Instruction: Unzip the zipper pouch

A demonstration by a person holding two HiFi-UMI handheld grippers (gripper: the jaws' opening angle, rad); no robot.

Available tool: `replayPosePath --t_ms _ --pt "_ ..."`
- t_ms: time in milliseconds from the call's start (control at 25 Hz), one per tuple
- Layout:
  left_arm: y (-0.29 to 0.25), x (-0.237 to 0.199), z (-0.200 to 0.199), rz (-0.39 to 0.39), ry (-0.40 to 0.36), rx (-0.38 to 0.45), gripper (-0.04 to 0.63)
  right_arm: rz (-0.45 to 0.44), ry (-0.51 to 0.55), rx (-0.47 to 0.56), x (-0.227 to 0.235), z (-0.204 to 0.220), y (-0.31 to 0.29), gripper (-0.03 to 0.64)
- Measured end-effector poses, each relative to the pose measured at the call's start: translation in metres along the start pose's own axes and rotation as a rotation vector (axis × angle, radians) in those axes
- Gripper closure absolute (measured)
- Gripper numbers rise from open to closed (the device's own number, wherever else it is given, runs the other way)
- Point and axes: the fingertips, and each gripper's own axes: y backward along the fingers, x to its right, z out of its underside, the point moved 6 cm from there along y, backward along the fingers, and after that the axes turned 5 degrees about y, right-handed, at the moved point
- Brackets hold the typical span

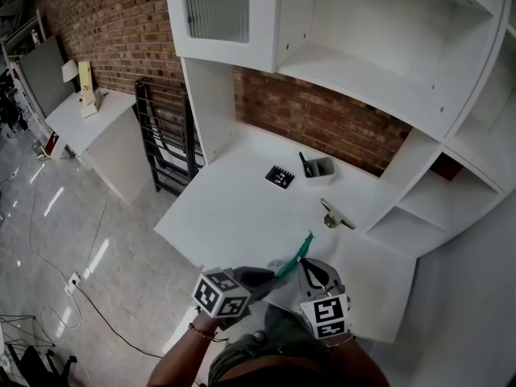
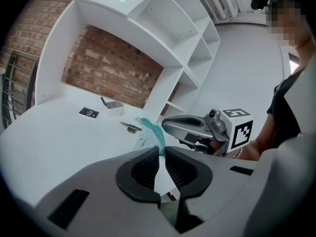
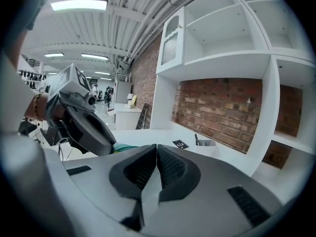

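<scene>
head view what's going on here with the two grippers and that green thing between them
A person holds a gripper in each hand, close to the body, above the near edge of the white desk. The left gripper is shut on the teal-edged zipper pouch, which hangs in the air between the two tools. The right gripper is shut too, right beside the pouch; whether it pinches the zipper pull cannot be made out, nor whether the zipper has opened at all.

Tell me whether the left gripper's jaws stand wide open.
No, the left gripper has its jaws pinched together on the teal edge of the zipper pouch.
</scene>
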Motion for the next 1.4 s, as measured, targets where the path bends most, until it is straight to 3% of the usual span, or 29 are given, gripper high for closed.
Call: replayPosePath --t_ms 1120,1400 --pt "0.016 -0.007 -0.003 -0.029 -0.028 -0.009 0.555 0.08 -0.024 -0.036 0.034 0.011 -0.011 0.612" --pt "0.022 -0.01 -0.002 -0.005 0.03 0.021 0.555 0.122 -0.008 -0.046 0.056 0.016 -0.01 0.612"
